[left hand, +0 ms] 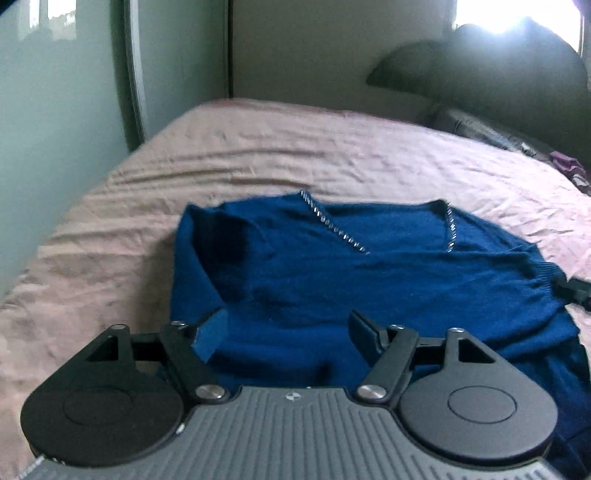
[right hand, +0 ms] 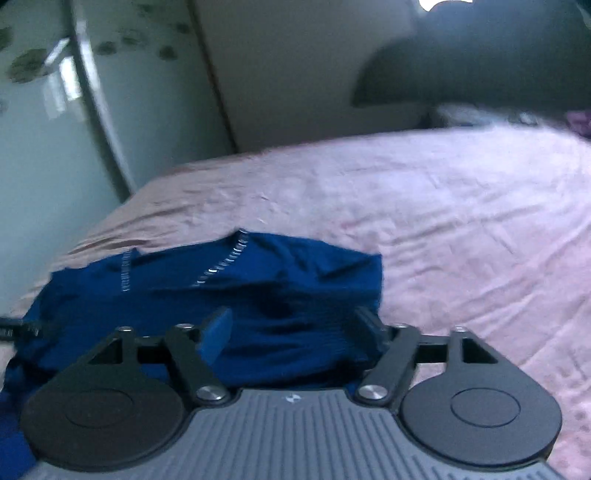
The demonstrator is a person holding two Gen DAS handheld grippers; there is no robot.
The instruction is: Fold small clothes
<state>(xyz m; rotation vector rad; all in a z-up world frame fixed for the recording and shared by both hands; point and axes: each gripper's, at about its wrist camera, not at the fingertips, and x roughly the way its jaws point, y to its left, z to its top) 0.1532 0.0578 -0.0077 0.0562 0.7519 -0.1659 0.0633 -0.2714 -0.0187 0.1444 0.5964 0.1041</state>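
Both grippers, left (left hand: 284, 328) and right (right hand: 295, 328), spread wide, pinching nothing, above blue knit V-neck sweater (left hand: 369, 280) on pink bedsheet (left hand: 258, 158). Risk: single-layer grab drags folded sleeves loose.

Pink wrinkled bedsheet (left hand: 332, 155), pale green wall (left hand: 55, 110), dark headboard (left hand: 480, 74), bright window (left hand: 509, 14)

Left wrist cam sits low, close over the blue sweater (left hand: 332, 280), facing up the pink bed (left hand: 258, 155) twd the wall. Right wrist cam looks the same way, tilted, from the sweater's (right hand: 221, 280) other side. Both share sweater, bed, wall.
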